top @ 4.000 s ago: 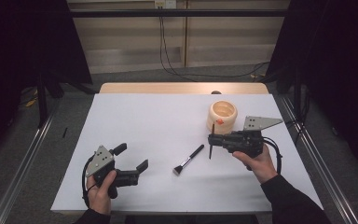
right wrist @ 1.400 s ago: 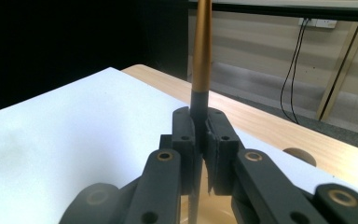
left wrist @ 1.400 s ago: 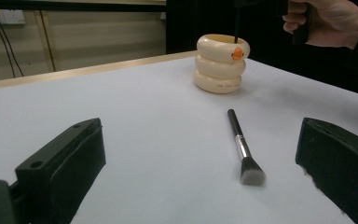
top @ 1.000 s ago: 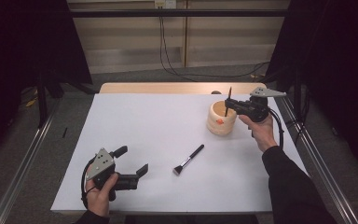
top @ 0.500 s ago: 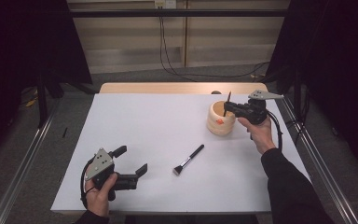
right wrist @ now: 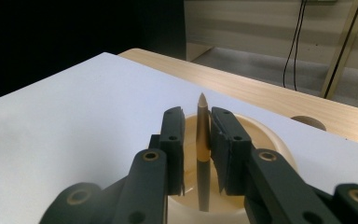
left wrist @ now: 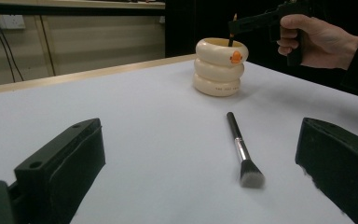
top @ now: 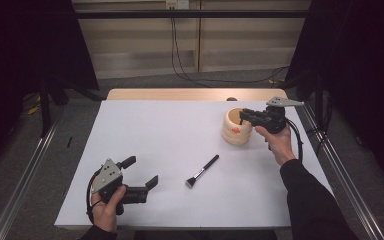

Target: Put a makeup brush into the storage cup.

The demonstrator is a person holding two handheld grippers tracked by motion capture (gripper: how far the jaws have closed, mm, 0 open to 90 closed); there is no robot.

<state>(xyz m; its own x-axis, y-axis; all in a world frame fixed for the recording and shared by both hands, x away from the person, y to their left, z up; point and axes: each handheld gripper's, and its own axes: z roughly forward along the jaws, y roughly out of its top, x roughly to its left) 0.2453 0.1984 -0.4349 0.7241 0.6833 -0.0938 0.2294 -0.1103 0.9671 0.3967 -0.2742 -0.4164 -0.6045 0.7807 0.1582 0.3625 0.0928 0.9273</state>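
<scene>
The pencil (right wrist: 202, 135) stands upright over the mouth of the cream ringed holder (top: 236, 126), its lower end already inside the rim and its tip pointing up; the right gripper (right wrist: 197, 140) has its jaws nearly closed on the shaft, with a thin gap showing on one side, so I judge the release is close but not finished; the makeup brush (top: 202, 170) lies flat on the white table (top: 155, 130), on the person's side of the holder and well apart from it, not yet picked up; farther from the holder, the left gripper (top: 142, 175) rests with jaws wide apart and empty.
</scene>
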